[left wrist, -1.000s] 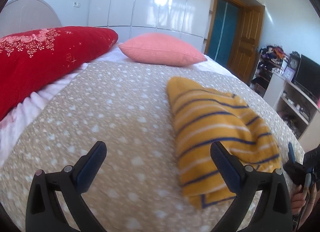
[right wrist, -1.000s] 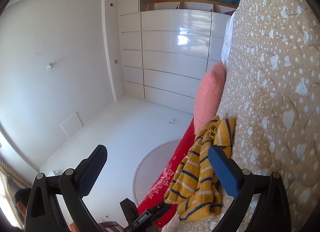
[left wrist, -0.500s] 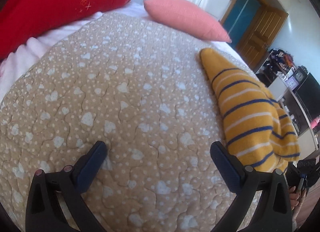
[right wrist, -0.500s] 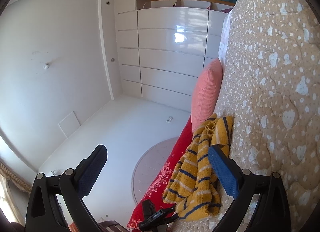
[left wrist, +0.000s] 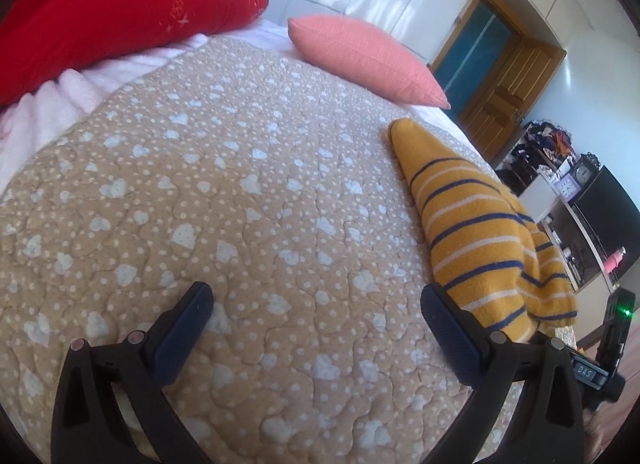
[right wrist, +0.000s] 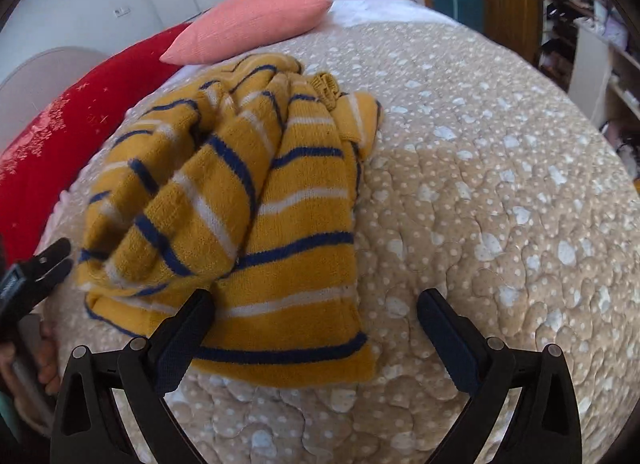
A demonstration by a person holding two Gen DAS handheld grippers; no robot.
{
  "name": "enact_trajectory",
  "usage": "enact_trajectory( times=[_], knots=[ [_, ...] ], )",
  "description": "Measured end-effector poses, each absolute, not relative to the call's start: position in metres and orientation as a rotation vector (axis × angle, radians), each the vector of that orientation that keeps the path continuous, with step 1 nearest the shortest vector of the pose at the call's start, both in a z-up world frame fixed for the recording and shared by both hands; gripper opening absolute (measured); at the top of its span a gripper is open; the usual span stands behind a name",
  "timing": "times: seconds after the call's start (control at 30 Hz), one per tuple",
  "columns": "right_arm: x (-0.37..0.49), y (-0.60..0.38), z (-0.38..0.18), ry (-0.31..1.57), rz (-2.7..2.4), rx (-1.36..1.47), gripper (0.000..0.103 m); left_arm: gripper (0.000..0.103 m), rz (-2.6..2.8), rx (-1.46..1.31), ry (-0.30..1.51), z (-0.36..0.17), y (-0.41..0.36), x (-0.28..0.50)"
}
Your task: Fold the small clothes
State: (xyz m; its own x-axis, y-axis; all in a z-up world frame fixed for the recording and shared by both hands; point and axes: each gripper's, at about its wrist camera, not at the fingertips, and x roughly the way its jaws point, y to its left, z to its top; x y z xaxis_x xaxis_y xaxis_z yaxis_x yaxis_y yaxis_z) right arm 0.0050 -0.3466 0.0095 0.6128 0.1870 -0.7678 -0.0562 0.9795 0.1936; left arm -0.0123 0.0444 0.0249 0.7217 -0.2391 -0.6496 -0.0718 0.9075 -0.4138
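Note:
A mustard-yellow knitted garment (right wrist: 256, 199) with navy and white stripes lies bunched and folded on the beige spotted quilt (right wrist: 500, 191). In the left wrist view the same garment (left wrist: 476, 236) lies to the right of my left gripper (left wrist: 316, 304), which hovers open over bare quilt (left wrist: 224, 191). My right gripper (right wrist: 316, 308) is open just above the garment's near hem; its left finger (right wrist: 188, 332) overlaps the cloth and its right finger (right wrist: 448, 336) is over the quilt. Nothing is held.
A pink cushion (left wrist: 364, 55) and a red pillow (left wrist: 112, 11) lie at the head of the bed. A wooden door (left wrist: 508, 87) and cluttered shelves (left wrist: 560, 167) stand past the right edge. A hand (right wrist: 44, 364) shows at the lower left.
The right wrist view has swung from the wall and ceiling down onto the bed, and the garment now sits right under its fingers. The left gripper has dipped toward the quilt, left of the garment.

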Motion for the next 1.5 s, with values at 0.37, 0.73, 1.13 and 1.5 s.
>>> enact_trajectory(
  times=[0.37, 0.73, 1.13, 1.5],
  knots=[
    [0.001, -0.365, 0.002, 0.818, 0.181, 0.243, 0.103, 0.103, 0.04, -0.236, 0.69, 0.048, 0.029, -0.036],
    [-0.008, -0.351, 0.002, 0.795, 0.138, 0.152, 0.103, 0.103, 0.052, -0.197, 0.667, 0.054, 0.024, -0.041],
    [-0.013, -0.35, 0.003, 0.781, 0.135, 0.152, 0.103, 0.103, 0.052, -0.18, 0.671, 0.051, 0.02, -0.042],
    [-0.014, -0.338, 0.014, 0.849, 0.072, 0.065, 0.103, 0.103, 0.113, -0.183, 0.347, 0.088, 0.016, -0.086]
  ],
)
